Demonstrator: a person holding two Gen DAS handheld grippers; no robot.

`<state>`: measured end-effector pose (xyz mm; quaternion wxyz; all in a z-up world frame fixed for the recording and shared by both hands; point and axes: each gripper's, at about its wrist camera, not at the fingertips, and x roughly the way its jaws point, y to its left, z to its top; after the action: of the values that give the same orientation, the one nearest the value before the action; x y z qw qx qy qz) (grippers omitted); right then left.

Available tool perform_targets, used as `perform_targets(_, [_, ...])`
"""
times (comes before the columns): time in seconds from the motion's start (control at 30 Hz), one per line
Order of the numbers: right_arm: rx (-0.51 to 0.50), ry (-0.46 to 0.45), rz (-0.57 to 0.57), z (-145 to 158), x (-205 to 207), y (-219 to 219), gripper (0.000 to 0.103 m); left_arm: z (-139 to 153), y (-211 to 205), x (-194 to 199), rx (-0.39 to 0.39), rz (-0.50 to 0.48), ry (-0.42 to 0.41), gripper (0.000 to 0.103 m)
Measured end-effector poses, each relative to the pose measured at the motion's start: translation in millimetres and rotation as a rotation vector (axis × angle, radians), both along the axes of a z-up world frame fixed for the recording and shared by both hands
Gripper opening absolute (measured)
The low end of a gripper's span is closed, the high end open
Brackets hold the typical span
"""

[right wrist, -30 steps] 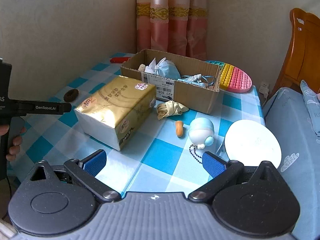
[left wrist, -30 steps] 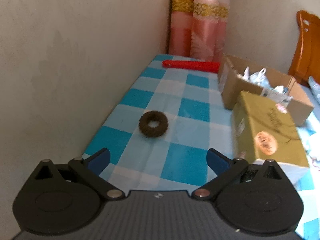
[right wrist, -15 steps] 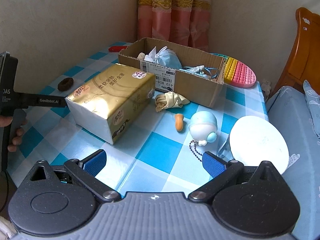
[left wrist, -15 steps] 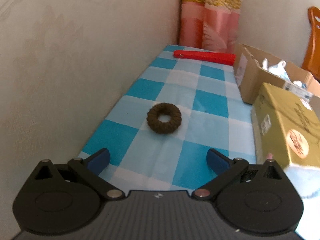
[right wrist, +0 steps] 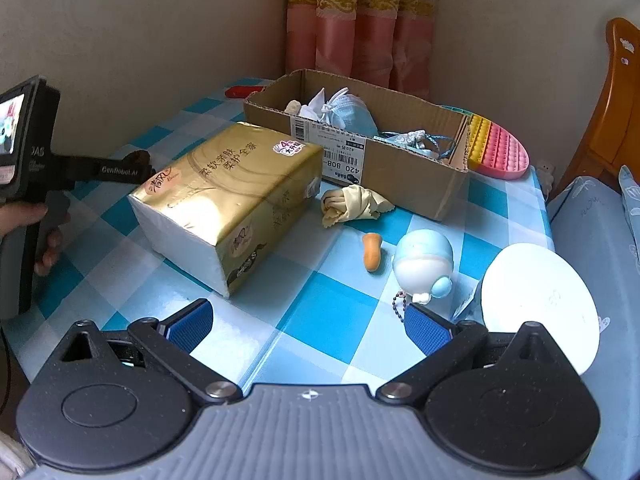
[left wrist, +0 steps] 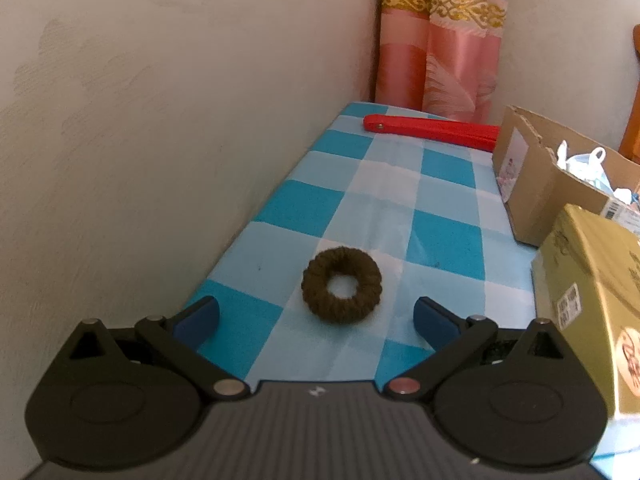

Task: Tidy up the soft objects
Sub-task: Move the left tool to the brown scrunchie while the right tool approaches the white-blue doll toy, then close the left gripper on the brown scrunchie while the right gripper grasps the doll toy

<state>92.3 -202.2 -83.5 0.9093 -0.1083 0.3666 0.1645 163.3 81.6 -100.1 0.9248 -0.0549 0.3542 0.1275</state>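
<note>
While you held both tools over the checked surface (left wrist: 440,236), your left tool (left wrist: 316,316) was spread wide, gripping nothing, with the brown knitted ring (left wrist: 341,284) lying flat on the cloth just ahead of it, between the lines of its two blue fingers (left wrist: 198,316) and touching neither. That ring sat near the wall, well apart from the cardboard box (left wrist: 532,184) and beside the gold tissue pack (left wrist: 588,280); a red strip (left wrist: 432,130) lay at the far end by the curtain (left wrist: 440,48). Your right tool (right wrist: 308,326) was likewise spread and empty above the near edge. Ahead of it lay a crumpled yellow cloth (right wrist: 352,204) against the box's front wall, an orange earplug (right wrist: 372,256), a pale blue keychain toy (right wrist: 424,264) and a white disc (right wrist: 536,300). Inside the box rested a blue face mask (right wrist: 348,114). Your hand (right wrist: 24,220) gripped the left tool's handle at the left side.
</note>
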Motion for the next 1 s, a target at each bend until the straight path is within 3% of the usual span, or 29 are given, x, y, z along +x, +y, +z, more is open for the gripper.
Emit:
perform_targets(0.2, [-0.048, -0.031, 0.033, 7.5, 8.5, -5.2, 0.103, 0.6, 0.8, 6.9, 0.001, -0.004, 0.001, 0.093])
perform_targets(0.47, [-0.194, -0.085, 0.092, 20.6, 36.3, -15.7, 0.097, 5.8, -0.8, 9.2, 0.000, -0.010, -0.007, 0.062])
perform_targets(0.67, [-0.343, -0.014, 0.159, 13.7, 72.2, -17.0, 0.081, 7.0, -0.5, 9.2, 0.000, -0.015, -0.006, 0.058])
perform_targets(1.0, [-0.380, 0.100, 0.183, -3.0, 98.2, -14.4, 0.065, 6.6, 0.1, 9.8, 0.005, -0.012, -0.018, 0.055])
